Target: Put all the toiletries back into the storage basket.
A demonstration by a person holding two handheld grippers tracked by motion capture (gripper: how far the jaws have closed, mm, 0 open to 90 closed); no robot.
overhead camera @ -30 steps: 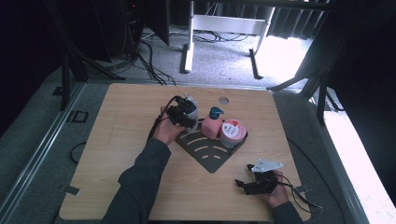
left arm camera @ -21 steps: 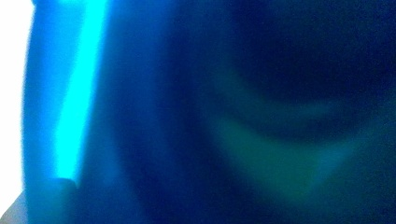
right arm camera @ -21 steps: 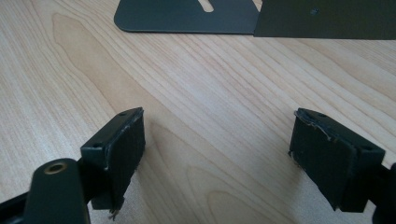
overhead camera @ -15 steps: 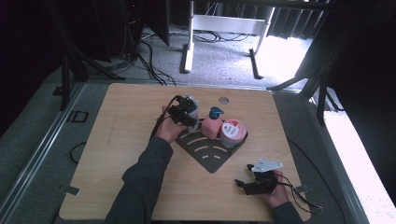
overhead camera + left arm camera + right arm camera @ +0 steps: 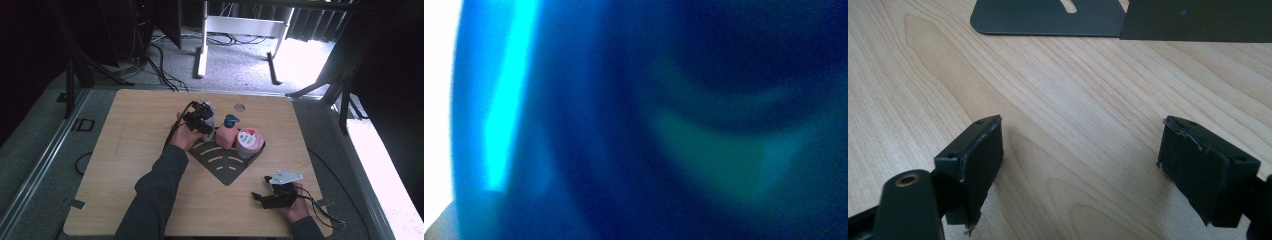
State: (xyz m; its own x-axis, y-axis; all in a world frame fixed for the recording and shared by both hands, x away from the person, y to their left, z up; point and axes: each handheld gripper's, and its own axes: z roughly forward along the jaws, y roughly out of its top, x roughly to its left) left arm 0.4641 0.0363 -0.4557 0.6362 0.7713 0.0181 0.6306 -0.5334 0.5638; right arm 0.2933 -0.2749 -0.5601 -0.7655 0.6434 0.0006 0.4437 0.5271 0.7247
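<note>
A dark corner-shaped rack (image 5: 225, 165) lies on the middle of the wooden table (image 5: 125, 150). Along its back stand a pale bottle (image 5: 209, 109), a pink bottle with a blue pump (image 5: 227, 134) and a round tub with a pink-and-white lid (image 5: 248, 141). My left gripper (image 5: 200, 120) is pressed against the pale bottle at the rack's left end; its jaws are hidden, and the left gripper view is a blue blur. My right gripper (image 5: 260, 196) rests on the table at the front right, open, with bare wood between its jaws (image 5: 1080, 145). The rack's edge (image 5: 1048, 17) lies ahead of it.
A small round hole (image 5: 239, 107) sits in the table behind the bottles. Cables trail from the right gripper toward the front right corner. Beyond the table's far edge are desk legs and floor cables.
The left hand and its gripper have shifted very slightly at the pale bottle. The right gripper has not moved.
</note>
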